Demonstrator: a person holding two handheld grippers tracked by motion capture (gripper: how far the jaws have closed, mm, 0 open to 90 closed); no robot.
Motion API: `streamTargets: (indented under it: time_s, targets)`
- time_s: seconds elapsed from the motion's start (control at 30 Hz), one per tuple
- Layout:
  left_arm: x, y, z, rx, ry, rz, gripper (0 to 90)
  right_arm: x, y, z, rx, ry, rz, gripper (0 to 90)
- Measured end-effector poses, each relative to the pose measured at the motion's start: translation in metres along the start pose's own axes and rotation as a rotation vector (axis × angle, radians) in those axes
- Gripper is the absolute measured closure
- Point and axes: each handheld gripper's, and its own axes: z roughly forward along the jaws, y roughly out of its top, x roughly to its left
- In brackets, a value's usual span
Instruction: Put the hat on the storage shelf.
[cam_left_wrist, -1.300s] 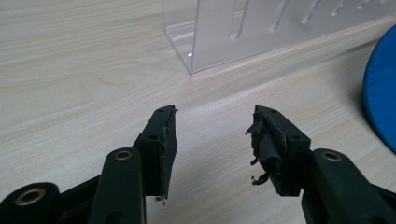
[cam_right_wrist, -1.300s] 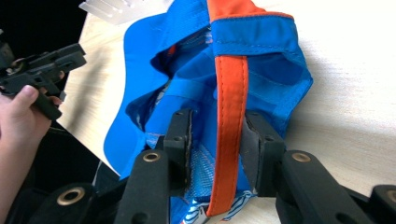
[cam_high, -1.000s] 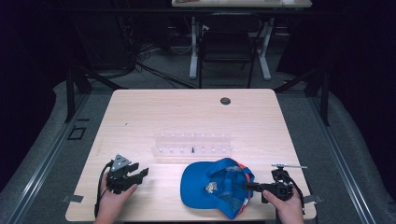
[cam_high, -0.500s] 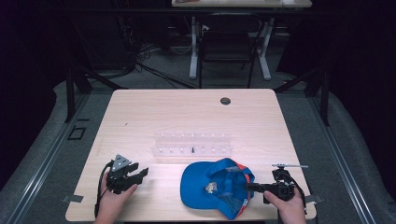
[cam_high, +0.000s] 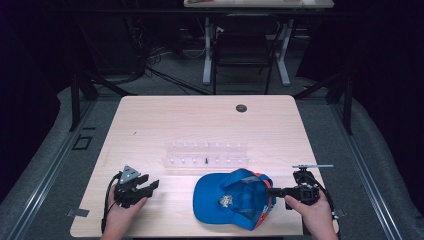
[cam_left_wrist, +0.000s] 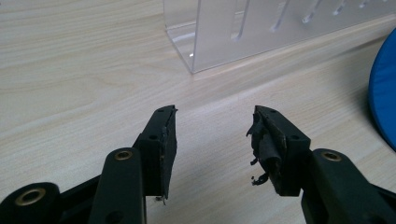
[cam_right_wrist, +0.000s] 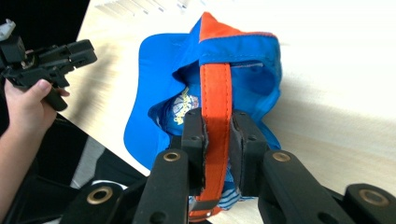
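The right gripper (cam_right_wrist: 217, 135) is clamped on the orange strap (cam_right_wrist: 215, 93) of a blue cap (cam_high: 235, 197); its jaws have just been closing, and the strap is now pinched flat between the two black pads, seen edge-on in the right gripper view. Beyond the jaws the strap runs straight ahead into the back opening of the cap, where an orange panel sits at the far end. Below and to the left of the jaws the blue brim spreads out, and a printed patch (cam_right_wrist: 183, 108) is seen inside the crown just ahead of the left pad. In the high view the cap lies at the near edge of the wooden table (cam_high: 150, 125), directly to the left of this gripper, with the crown lifted on the gripper's side.

The left gripper (cam_left_wrist: 212, 140) is held apart, nothing between its pads, the right pad (cam_left_wrist: 268, 149) being frayed. Bare tabletop lies under and ahead of it. Farther ahead stands a clear acrylic rack (cam_left_wrist: 261, 28), and at its right the rim of the blue cap is met.
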Motion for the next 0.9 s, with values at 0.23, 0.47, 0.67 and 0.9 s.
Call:
streamTargets:
  time_s: [0.23, 0.47, 0.67, 0.9]
  targets:
    - [0.000, 0.000, 0.000, 0.001, 0.001, 0.002, 50.4, 0.023, 0.022, -0.014, 0.060, -0.070, -0.073, 77.2]
    - [0.000, 0.000, 0.000, 0.007, 0.001, 0.012, 50.4, 0.040, 0.042, -0.024, 0.082, -0.139, -0.111, 76.8]
    - [0.000, 0.000, 0.001, 0.001, 0.000, 0.000, 50.5, 0.054, 0.057, -0.027, 0.104, -0.188, -0.134, 77.1]
    - [0.001, 0.000, 0.001, 0.003, -0.002, 0.000, 50.5, 0.066, 0.069, -0.030, 0.123, -0.185, -0.138, 77.2]
